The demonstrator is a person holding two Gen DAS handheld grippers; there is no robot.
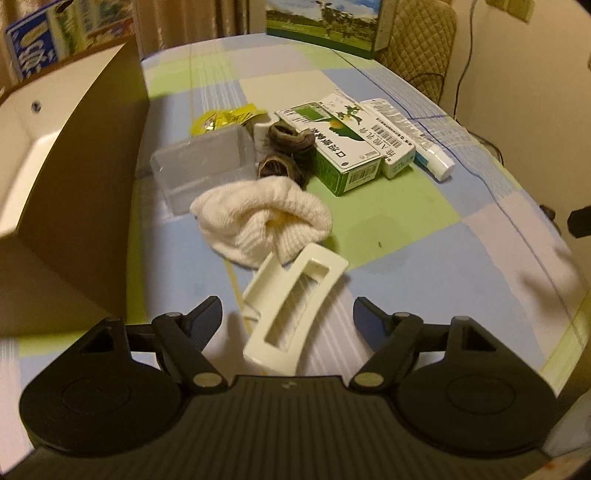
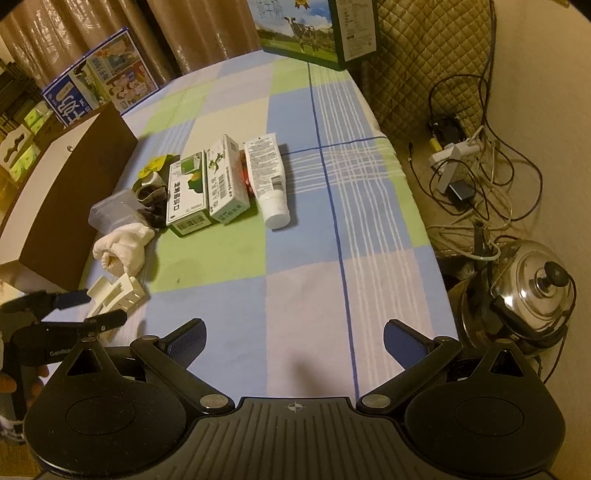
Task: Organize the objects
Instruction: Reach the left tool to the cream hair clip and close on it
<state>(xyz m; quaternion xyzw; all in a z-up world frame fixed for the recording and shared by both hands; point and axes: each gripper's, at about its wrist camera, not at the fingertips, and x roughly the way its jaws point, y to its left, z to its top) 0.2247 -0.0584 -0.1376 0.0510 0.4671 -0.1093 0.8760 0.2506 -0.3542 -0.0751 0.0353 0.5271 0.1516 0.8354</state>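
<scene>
My left gripper (image 1: 288,314) is open, its fingers either side of a cream plastic hair clip (image 1: 291,314) lying on the checked tablecloth; the clip also shows in the right wrist view (image 2: 118,293). Beyond it lie a white rolled sock (image 1: 262,218), a clear plastic box (image 1: 203,166), brown socks (image 1: 284,155), a green carton (image 1: 332,144), a white carton (image 1: 391,136) and a white tube (image 1: 436,155). My right gripper (image 2: 293,341) is open and empty over the bare cloth. The left gripper (image 2: 92,308) is seen at the far left of that view.
A large brown open box with a white inside (image 1: 74,184) stands at the table's left. A milk carton box (image 1: 325,22) stands at the far edge. Right of the table are cables (image 2: 480,162) and a steel kettle (image 2: 532,291) on the floor.
</scene>
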